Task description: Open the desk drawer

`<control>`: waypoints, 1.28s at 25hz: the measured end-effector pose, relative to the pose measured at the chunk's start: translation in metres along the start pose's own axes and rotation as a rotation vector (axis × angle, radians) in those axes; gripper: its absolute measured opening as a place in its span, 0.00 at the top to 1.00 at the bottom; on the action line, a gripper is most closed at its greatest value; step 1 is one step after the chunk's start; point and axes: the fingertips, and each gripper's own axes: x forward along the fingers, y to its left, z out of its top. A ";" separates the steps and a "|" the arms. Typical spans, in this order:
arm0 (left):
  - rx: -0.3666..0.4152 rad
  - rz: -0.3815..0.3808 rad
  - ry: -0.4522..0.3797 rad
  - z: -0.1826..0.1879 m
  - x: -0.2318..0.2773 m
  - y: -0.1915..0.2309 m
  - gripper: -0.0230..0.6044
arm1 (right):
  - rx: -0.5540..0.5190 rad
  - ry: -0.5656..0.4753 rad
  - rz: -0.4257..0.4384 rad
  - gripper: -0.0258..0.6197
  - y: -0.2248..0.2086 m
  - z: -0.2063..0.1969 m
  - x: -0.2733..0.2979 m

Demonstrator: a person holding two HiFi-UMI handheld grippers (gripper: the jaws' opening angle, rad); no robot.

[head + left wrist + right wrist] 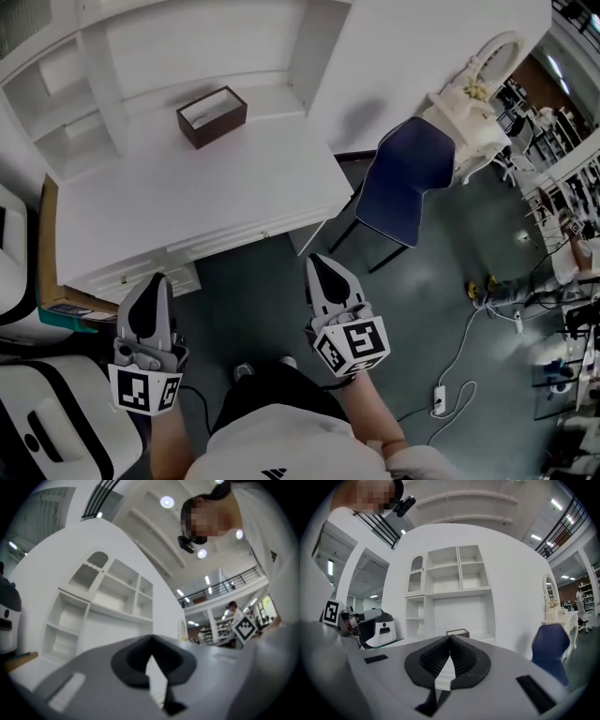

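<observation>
Both sets of jaws are pinched shut on nothing. My left gripper (157,279) and right gripper (320,262) hang just short of the desk drawer (220,241), which sits closed under the white tabletop's (187,199) front edge.

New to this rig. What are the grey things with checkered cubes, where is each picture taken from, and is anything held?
No robot: a person holds a two-jaw gripper in each hand; the cubes are part of them. The head view looks down on the left gripper and right gripper. The other two views ride on the grippers and look along their jaws. Both are shut and empty. On the white desk lies a brown box; a blue chair stands beside the desk. The drawer looks closed.
</observation>
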 end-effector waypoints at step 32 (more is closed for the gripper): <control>0.060 0.304 0.120 -0.040 0.031 0.002 0.95 | 0.278 0.705 0.150 0.83 -0.072 -0.284 0.170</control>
